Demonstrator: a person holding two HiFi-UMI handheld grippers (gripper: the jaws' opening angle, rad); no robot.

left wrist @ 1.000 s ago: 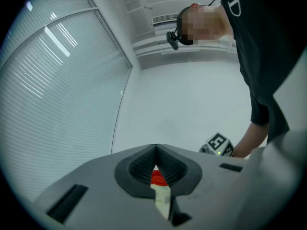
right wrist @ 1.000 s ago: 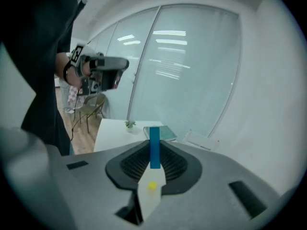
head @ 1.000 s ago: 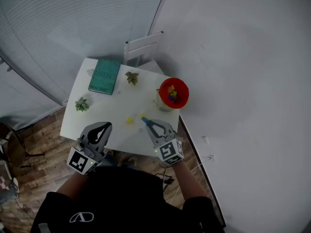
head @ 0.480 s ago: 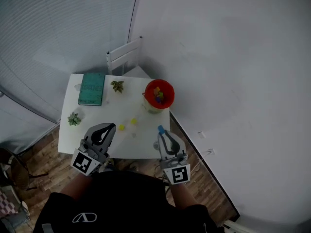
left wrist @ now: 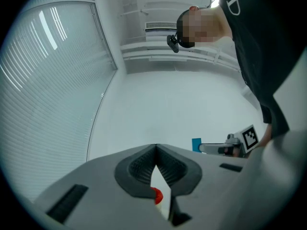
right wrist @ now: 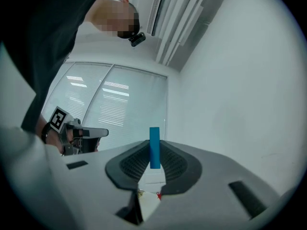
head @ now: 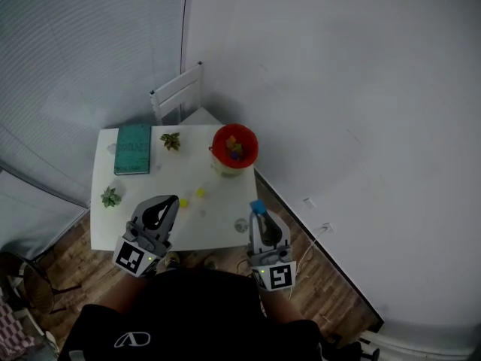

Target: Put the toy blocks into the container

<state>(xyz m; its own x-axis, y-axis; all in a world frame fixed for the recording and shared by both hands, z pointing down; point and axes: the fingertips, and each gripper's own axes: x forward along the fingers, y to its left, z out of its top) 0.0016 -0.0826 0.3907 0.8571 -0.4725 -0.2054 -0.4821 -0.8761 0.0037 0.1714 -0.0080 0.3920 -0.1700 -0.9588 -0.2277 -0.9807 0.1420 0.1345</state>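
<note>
- Right tool (head: 259, 215): its jaws are pinched on a blue block (head: 258, 207). In the right gripper view the tool (right wrist: 154, 155) clamps the lower part of the blue block (right wrist: 154, 146), which stands upright between the ribbed pads and sticks out past the tips.
- Left tool (head: 164, 204): the jaws are pressed together and hold nothing. In the left gripper view the tips of the tool (left wrist: 156, 150) meet, and a small gap behind them shows a bit of red beyond.
- Placement of the tools: both are held up over the near side of the bench (head: 124, 228), the left one by the near left part and the right one at the near right corner.
- Cross views: each gripper view shows the other tool off to one side, with the blue block (left wrist: 196, 144) in the right one.
- Red container (head: 218, 138): it stands at the far right corner of the bench, well apart from the held block, with several coloured blocks (head: 235, 149) inside.
- Yellow blocks (head: 200, 192): two lie loose on the bench, between the container and the left tool.
- Other items on the bench: a teal book (head: 133, 149) and two small potted plants (head: 170, 141).
- Surroundings: a white chair (head: 179, 92) stands behind the bench, and a wooden floor (head: 75, 258) lies below.
</note>
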